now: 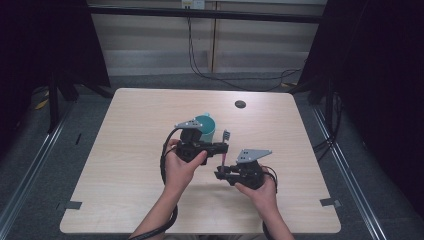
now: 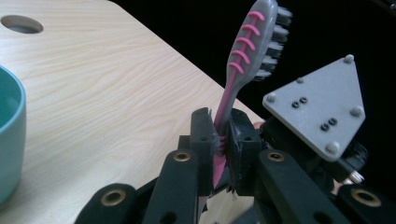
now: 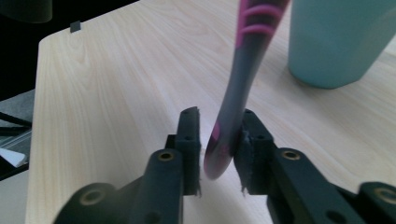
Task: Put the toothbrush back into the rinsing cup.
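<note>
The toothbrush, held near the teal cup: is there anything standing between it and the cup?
Nothing visible does. The toothbrush, clamped upright in the left gripper, stands just beside the teal cup, with bare table between them.

Cup (image 1: 206, 128) behind left hand-held gripper (image 1: 223, 148); toothbrush (image 1: 224, 146) upright right of cup, above table (image 1: 125, 150).

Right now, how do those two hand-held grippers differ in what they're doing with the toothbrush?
The left hand-held gripper is shut on the toothbrush; the right hand-held gripper stands open around its end. The left grips mid-handle, the right sits at the handle's tip. Both carry grey plates.
</note>
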{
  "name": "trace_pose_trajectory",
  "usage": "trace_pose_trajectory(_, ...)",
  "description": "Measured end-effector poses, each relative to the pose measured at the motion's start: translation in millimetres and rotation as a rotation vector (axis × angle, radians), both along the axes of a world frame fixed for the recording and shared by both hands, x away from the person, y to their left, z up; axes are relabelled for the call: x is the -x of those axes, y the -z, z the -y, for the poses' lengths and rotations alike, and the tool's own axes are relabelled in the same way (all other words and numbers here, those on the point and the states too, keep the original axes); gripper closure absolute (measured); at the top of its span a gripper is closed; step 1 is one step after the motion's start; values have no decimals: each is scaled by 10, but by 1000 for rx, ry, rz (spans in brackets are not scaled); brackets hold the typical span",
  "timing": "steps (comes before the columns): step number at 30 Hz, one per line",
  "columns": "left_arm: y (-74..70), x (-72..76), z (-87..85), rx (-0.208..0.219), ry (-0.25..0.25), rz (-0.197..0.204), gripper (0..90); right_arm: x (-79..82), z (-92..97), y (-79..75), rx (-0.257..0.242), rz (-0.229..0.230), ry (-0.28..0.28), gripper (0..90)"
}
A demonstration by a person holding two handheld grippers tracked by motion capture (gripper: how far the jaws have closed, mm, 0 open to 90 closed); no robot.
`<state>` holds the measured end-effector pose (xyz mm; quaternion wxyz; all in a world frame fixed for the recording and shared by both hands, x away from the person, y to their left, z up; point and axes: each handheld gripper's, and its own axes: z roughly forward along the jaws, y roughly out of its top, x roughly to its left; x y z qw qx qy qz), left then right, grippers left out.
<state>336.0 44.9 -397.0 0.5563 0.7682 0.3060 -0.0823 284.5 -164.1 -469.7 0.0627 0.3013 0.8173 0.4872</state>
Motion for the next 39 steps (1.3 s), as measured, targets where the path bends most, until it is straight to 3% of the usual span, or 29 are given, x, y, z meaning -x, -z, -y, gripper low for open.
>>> trace_pose_trajectory(7,-81,-27,-101,0,-17,5,828,-20,21,36,19,-22,20,452)
trace_pose_trajectory(9,-100,-43,-157,-3,-28,10,828,-18,76,56,48,-18,34,367)
trace_pose_trajectory(16,-150,-77,-311,-1,-64,18,828,-18,246,153,108,-50,106,191)
trace_pose_trajectory(20,-164,-92,-363,-7,-78,21,828,1,314,230,191,-56,138,159)
trace_pose_trajectory(27,-213,-134,-466,-19,-108,33,828,40,431,365,254,-59,178,136)
trace_pose_trajectory(30,-236,-156,-509,-21,-121,34,828,65,468,383,241,-60,184,134)
trace_pose_trajectory(33,-250,-178,-546,-27,-135,35,827,98,494,391,269,-35,173,131)
trace_pose_trajectory(39,-279,-218,-608,-39,-159,45,827,143,526,416,263,-7,164,127)
